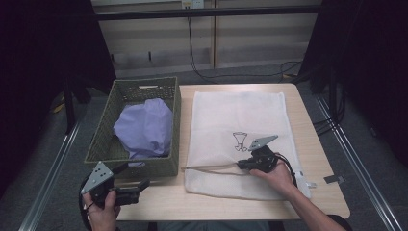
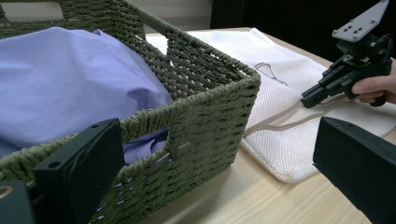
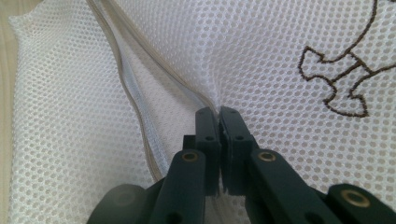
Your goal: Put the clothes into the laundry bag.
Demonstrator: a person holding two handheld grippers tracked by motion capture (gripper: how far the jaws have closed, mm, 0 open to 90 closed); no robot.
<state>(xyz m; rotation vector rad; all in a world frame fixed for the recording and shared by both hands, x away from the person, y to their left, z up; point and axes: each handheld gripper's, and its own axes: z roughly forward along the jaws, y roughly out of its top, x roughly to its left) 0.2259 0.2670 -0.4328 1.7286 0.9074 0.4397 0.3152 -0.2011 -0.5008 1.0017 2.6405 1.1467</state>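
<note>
Right hand-held gripper (image 1: 243,165) is clenched on the zipper edge (image 3: 140,102) of a white mesh laundry bag (image 1: 235,115), flat at the tabletop's (image 1: 317,144) centre, embroidered in brown. At nine o'clock, a woven green basket (image 1: 171,166) holds lilac cloth (image 1: 144,127). Left hand-held gripper (image 1: 139,187), released, hovers at seven o'clock.

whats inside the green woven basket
A crumpled lilac cloth lies inside the green woven basket, rising near its rim. Whatever may lie beneath the cloth, and the basket's floor, are covered by it and cannot be seen.
</note>
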